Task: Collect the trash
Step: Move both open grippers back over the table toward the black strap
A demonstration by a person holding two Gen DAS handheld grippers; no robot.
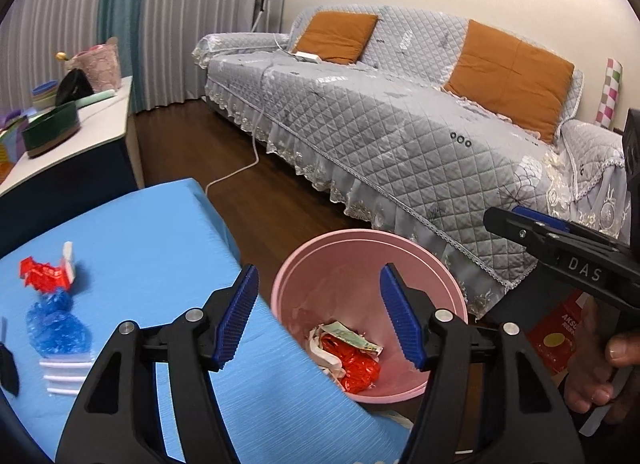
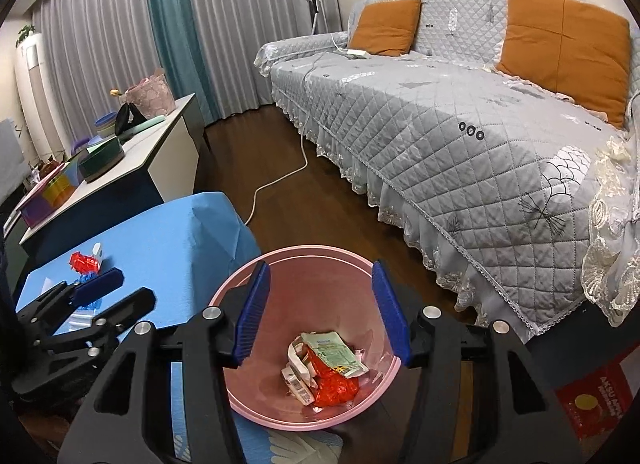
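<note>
Two hand-held grippers, left (image 1: 318,318) and right (image 2: 320,314), jaws apart, empty; we hover over pink bin (image 2: 256,410); wrappers (image 1: 44,274) await on blue surface (image 1: 160,232).

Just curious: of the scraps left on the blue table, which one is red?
The crumpled red wrapper, farthest back beside a white piece; the blue bag lies nearer.
</note>
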